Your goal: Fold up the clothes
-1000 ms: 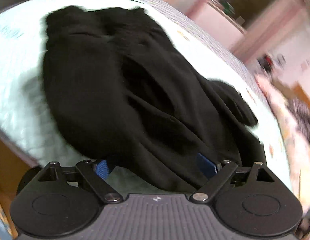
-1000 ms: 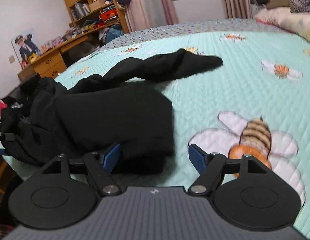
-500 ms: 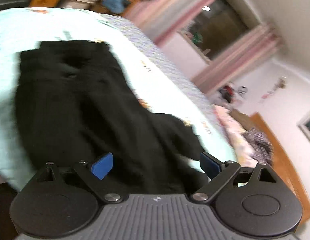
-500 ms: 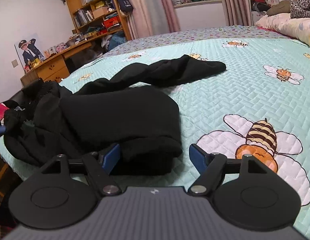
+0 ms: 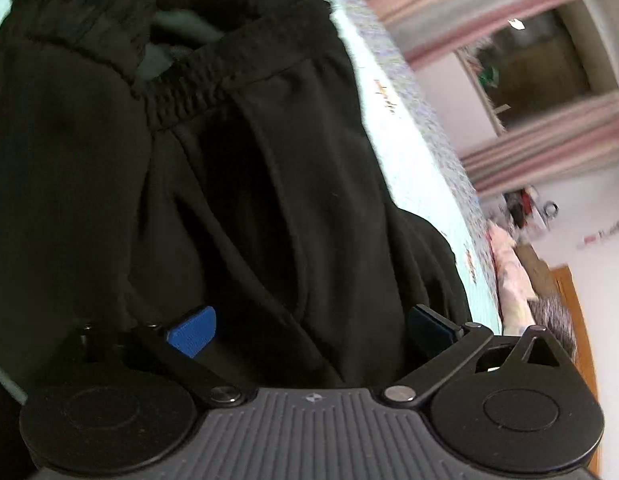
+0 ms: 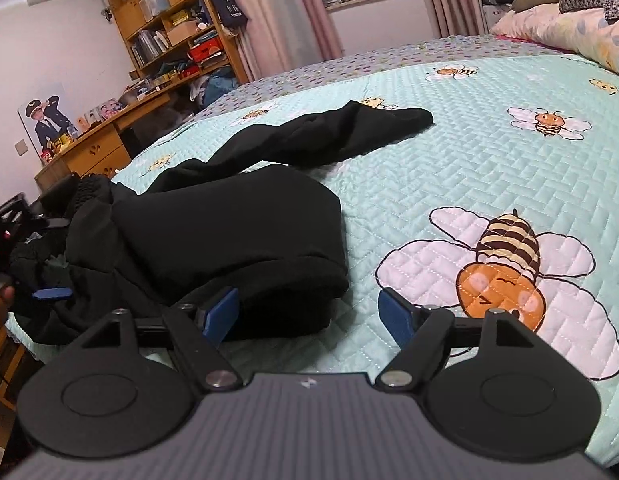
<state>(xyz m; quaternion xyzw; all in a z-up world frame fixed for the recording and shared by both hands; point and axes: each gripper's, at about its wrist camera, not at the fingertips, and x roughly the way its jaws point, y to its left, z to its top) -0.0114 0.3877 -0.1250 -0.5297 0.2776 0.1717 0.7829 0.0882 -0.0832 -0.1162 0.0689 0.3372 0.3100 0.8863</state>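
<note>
1. We see one piece of clothing, black trousers [image 6: 229,232], lying on the bed [image 6: 489,168] near its left front corner, partly folded over itself.
2. One trouser leg [image 6: 329,136] stretches away from the pile toward the middle of the bed; the second leg we cannot pick out in the folds.
3. The elastic waistband [image 5: 197,80] shows in the left wrist view, gathered and open at the top.
4. Our left gripper [image 5: 309,326] has its jaws wide apart; black cloth fills the space between the two blue pads, but they do not pinch it.
5. Our right gripper [image 6: 309,314] also has its jaws wide apart, low over the bed at the near edge of the trousers. Its left pad [image 6: 221,314] is just beside the folded hem; its right pad [image 6: 397,320] is over bare quilt. It has hold of nothing.
6. On the quilt we count one big bee [image 6: 501,264] beside the right gripper and several small bees farther back.
7. Beyond the bed stand one wooden desk [image 6: 97,152] and one shelf [image 6: 177,28] full of things; one pillow [image 6: 569,32] lies at the far right edge.
</note>
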